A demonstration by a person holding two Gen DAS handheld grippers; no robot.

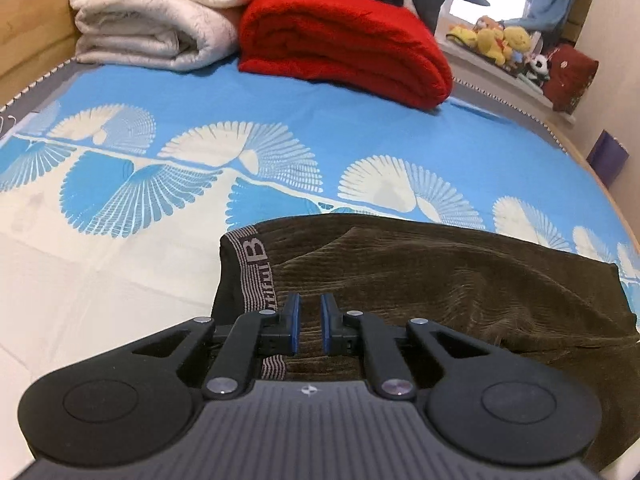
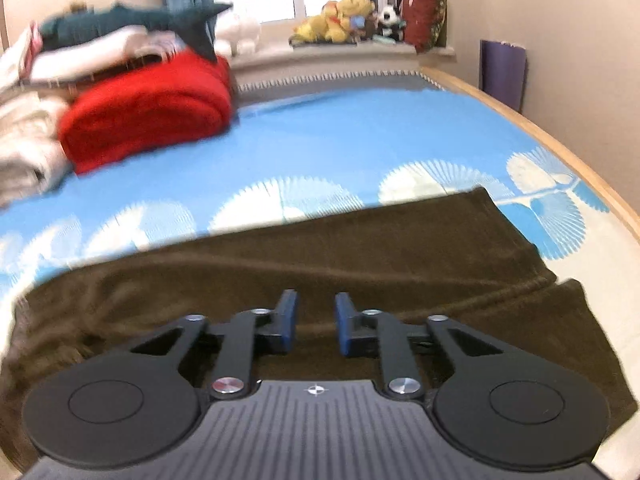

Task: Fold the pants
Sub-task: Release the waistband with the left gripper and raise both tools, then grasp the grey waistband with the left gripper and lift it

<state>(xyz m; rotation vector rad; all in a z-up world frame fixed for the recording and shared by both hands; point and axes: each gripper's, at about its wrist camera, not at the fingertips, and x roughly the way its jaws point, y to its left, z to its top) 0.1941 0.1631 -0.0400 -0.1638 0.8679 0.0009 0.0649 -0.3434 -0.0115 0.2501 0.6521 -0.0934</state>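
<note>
— Brown corduroy pants point(image 1: 440, 280) lie on the bed point(image 1: 100, 280), spread flat over a blue and cream sheet with a fan pattern. Their striped waistband point(image 1: 252, 268), marked with a large letter B, sits at the left end.

— Where are the claws?

— The left claw point(image 1: 308, 324) hovers low over the waistband end, its blue pads a narrow gap apart with nothing between them, so it is released. The right claw point(image 2: 316, 324) hangs over the leg portion, pads wider apart, also released and empty. That view is blurred.

— Why that placement?

— Probably so each claw can pinch one end of the near edge and carry it over for a fold. No fold looks started from here, though part of the cloth is hidden by the claws.

— What else is around?

— Well apart, at the bed's far end, a folded red blanket point(image 1: 344, 40) sits beside a cream quilt point(image 1: 156, 16). Plush toys point(image 2: 344, 16) line the windowsill.
</note>
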